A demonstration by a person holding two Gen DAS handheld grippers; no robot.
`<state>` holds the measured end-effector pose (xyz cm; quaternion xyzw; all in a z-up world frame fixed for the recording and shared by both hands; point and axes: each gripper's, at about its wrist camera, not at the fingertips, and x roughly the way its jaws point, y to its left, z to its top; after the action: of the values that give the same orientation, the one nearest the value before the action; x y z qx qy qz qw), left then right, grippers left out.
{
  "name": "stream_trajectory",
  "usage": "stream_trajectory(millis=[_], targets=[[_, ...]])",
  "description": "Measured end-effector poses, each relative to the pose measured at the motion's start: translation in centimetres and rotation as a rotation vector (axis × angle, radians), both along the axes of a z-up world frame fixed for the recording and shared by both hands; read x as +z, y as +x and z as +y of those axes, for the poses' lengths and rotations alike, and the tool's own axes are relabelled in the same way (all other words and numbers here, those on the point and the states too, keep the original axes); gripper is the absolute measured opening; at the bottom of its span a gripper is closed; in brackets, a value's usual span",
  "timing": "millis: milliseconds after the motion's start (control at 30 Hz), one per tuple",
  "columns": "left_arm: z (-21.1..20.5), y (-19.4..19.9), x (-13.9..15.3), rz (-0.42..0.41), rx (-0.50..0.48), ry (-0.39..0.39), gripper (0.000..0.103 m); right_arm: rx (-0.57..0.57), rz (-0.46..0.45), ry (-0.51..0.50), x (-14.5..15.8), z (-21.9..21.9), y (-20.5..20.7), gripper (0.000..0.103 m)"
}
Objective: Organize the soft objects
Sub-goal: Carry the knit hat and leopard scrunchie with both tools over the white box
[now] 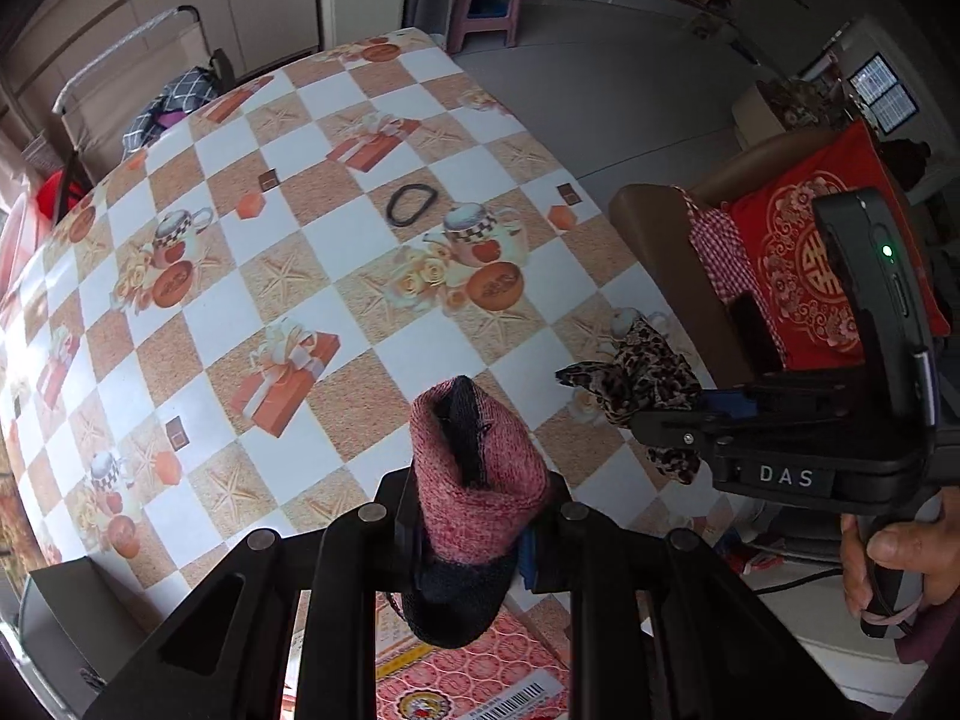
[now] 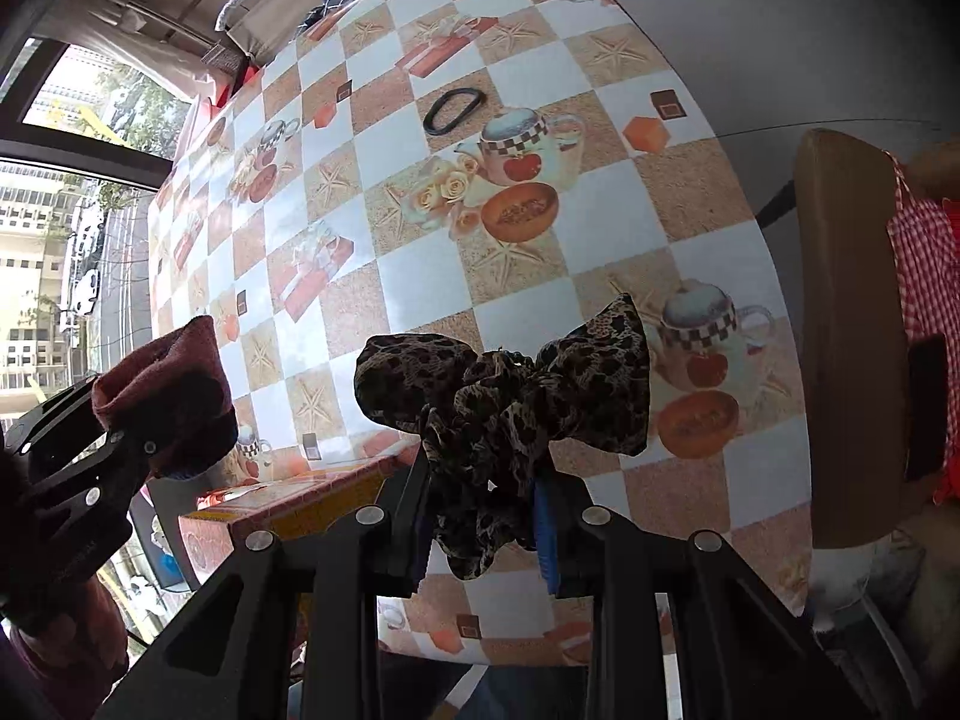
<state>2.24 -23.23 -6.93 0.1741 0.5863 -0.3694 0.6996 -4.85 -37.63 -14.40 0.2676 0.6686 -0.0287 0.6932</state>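
My left gripper is shut on a red and dark blue knitted sock, held above the near edge of the checked table. The sock also shows in the right wrist view. My right gripper is shut on a leopard-print fabric scrunchie, held above the table's near right part; the scrunchie also shows in the left wrist view. A black hair band lies flat on the table farther back; it also shows in the right wrist view.
A brown chair with a red cushion and checked cloth stands right of the table. A red patterned box sits below the near table edge. A pink stool stands on the floor beyond the table.
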Motion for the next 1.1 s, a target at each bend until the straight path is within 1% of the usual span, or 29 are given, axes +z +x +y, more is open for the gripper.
stream_trajectory(millis=[133,333,500,667,867,1100], targets=[[-1.5,-2.7,1.1,0.002,-0.097,-0.034,0.024,-0.03,0.003,-0.007,0.7,-0.5,-1.8,0.029],[-2.8,-6.7,2.3,-0.008,-0.22,-0.078,0.024,-0.043,0.029,-0.031,1.3,-1.0,-4.2,0.029],[-2.9,-9.7,2.7,0.001,-0.317,-0.097,0.024,-0.045,0.042,-0.053,1.9,-1.0,-5.9,0.029],[-2.0,-12.4,2.9,0.0,-0.404,-0.104,0.024,-0.042,0.058,-0.06,2.1,-0.5,-7.6,0.029],[-0.3,-14.6,2.6,0.014,-0.469,-0.101,0.024,-0.027,0.076,-0.048,1.8,0.9,-9.3,0.029],[2.7,-16.3,2.1,0.022,-0.485,-0.102,0.024,0.001,0.091,-0.028,1.4,2.9,-10.3,0.029]])
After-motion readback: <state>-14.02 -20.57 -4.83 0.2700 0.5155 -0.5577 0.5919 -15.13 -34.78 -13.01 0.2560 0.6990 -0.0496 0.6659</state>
